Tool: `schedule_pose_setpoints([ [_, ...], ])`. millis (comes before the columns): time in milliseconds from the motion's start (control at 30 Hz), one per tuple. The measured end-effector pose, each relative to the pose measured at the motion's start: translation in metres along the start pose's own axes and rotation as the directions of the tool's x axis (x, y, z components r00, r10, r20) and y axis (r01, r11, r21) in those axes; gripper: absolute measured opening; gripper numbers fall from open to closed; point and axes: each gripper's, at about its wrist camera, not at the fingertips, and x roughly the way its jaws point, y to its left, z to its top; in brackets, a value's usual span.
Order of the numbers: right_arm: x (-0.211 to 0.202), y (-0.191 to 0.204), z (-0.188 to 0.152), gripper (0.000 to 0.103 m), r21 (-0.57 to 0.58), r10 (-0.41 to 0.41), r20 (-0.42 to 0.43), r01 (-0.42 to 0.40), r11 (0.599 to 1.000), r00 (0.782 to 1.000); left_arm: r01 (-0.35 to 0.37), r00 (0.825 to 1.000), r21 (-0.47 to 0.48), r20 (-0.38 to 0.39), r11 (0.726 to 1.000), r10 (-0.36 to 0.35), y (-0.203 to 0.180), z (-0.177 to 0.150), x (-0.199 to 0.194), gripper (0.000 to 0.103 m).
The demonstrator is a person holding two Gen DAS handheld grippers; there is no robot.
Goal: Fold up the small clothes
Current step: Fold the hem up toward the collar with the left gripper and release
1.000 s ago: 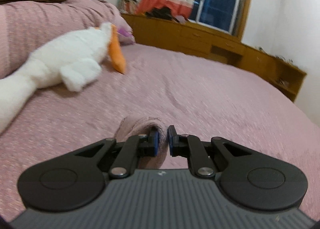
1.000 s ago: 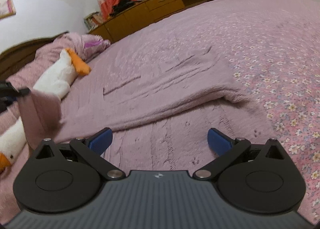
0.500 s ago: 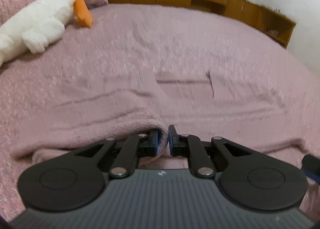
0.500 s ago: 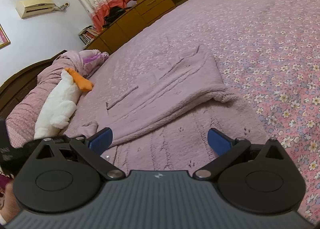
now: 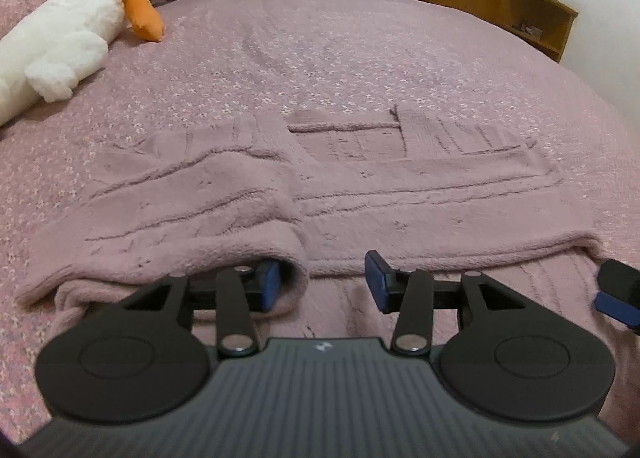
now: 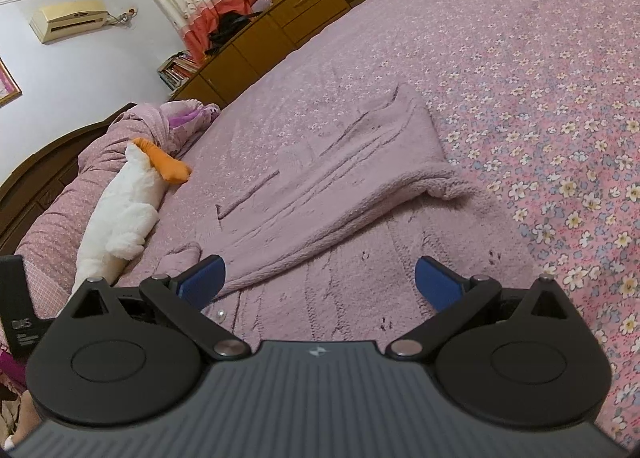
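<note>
My left tongs (image 5: pixel 322 284) are opening, sweater (image 5: pixel 248 194) fold loose beside one pad; right tongs (image 6: pixel 318 282) spread wide above it.

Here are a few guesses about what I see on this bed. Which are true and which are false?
1. The sweater on the bed is pinkish-mauve. True.
2. The stuffed toy is lying on top of the sweater. False: it lies apart from it, near the pillows.
3. The left gripper is clamped shut on the sweater. False: its jaws are opening, with a fold of the sweater beside one finger.
4. The right gripper is open, with nothing held. True.
5. The bedspread has a small flower print. True.
</note>
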Motion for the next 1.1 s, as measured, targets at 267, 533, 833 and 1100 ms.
schedule_pose_setpoints([
  [267, 0.0, 0.0, -0.002, 0.103, 0.002, -0.002, -0.006, 0.002, 1.0, 1.0, 0.037, 0.999, 0.019, -0.008, 0.999, -0.036, -0.004, -0.008, -0.03, 0.046],
  [533, 0.002, 0.002, -0.004, 0.103, -0.013, -0.021, -0.014, 0.021, 1.0, 1.0, 0.039, 0.999, -0.005, -0.019, 0.999, -0.039, 0.007, -0.008, -0.055, 0.046],
  [833, 0.002, 0.012, -0.012, 0.103, -0.096, -0.055, -0.024, 0.053, 0.994, 0.998, 0.003, 1.0, -0.056, -0.03, 0.998, -0.005, 0.04, -0.011, -0.075, 0.046],
  [1100, -0.001, 0.03, -0.011, 0.103, -0.129, -0.044, -0.043, 0.038, 0.991, 0.998, -0.063, 0.998, -0.089, -0.019, 0.994, 0.062, 0.081, -0.014, -0.097, 0.046],
])
